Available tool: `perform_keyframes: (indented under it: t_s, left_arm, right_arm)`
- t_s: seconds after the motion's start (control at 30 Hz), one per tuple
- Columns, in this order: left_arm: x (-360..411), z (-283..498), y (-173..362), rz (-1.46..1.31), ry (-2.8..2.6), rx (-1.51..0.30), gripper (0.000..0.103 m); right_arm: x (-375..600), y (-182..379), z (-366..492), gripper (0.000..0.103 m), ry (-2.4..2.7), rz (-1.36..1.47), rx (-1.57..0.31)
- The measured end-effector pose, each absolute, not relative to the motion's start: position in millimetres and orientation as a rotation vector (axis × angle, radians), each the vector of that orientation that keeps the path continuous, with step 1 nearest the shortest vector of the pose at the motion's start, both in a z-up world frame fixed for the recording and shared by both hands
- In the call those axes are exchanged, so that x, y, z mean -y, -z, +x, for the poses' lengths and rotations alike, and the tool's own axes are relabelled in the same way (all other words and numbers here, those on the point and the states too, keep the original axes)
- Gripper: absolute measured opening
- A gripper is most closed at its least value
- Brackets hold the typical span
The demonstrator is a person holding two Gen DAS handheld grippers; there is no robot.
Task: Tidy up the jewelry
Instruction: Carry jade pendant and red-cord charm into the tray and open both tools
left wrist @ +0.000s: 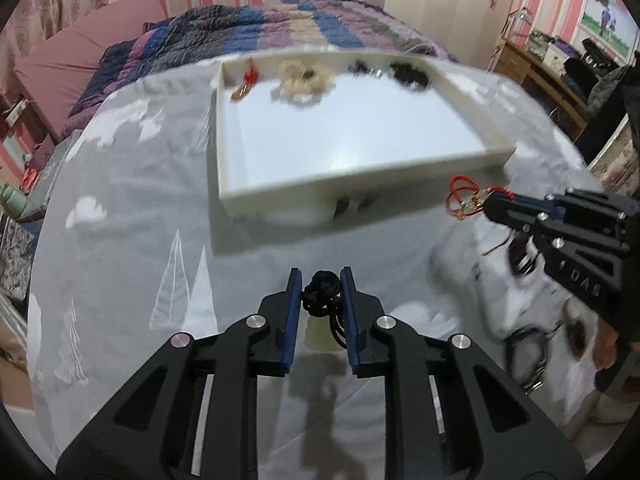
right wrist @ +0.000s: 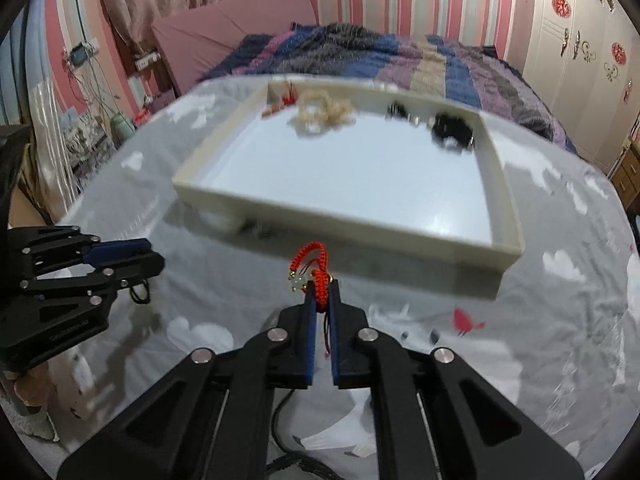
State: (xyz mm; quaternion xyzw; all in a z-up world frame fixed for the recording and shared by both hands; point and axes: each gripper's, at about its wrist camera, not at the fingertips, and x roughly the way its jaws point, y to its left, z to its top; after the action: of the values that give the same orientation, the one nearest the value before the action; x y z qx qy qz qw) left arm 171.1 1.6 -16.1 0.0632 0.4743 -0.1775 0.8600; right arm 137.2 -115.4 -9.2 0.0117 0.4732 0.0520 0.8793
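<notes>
Two grippers are up over the grey cloth (left wrist: 132, 216), both aimed toward the white tray (left wrist: 352, 184). Left gripper (left wrist: 320, 280) sits low and level, its blue pads (left wrist: 295, 300) on either side of a black knotted cord (left wrist: 322, 294); the knot fills the space between the tips and its loops trail back between the fingers, so it's clamped on that cord. From the right camera the left gripper (right wrist: 154, 256) reaches in from the side, nearly flat, a bit of black cord dangling under it. Right gripper (right wrist: 322, 292) is pinched tight on a red bracelet (right wrist: 314, 266), the braid sticking up past the tips with a pale bead and gold bits hanging beside it, a thin red thread running down between the pads. Seen from the left camera, the right gripper (left wrist: 490, 206) comes in from the right edge, tilted slightly up, red bracelet (left wrist: 464, 198) looping out of its tips just short of the tray's near corner. Tray's far end holds four blurry pieces in a row: something red (right wrist: 286, 100), a cream tangle (right wrist: 324, 114), a small dark piece (right wrist: 398, 110) and a bigger black one (right wrist: 452, 130). Both held pieces are outside the tray, on its near side.
</notes>
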Motion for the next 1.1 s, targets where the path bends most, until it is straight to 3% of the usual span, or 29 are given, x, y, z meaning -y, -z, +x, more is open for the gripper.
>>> perform_keyframes:
  t_s: [0.2,0.4,0.7,1.1]
  left_arm:
    - [4.9,214.2,-33.9,0.105,0.369,-0.923,0.018]
    - [8.3,292.1,-36.3,0.075,0.311,-0.945,0.018]
    - [24.1,380.5,11.9,0.056,0.177,-1.022,0.018]
    - [29.1,413.8,48.5,0.064,0.138,-1.079,0.018]
  right_arm:
    - [130.5,-32.2,165.9,0.005,-0.084,0.007,-0.904]
    - [151.1,-47.8,225.9,0.005,-0.041,0.025,-0.889]
    - [164.8,-1.5,321.3,0.005,0.074,-0.005,-0.956]
    - [181.0,63.0,376.1,0.005,0.117,0.048,-1.059]
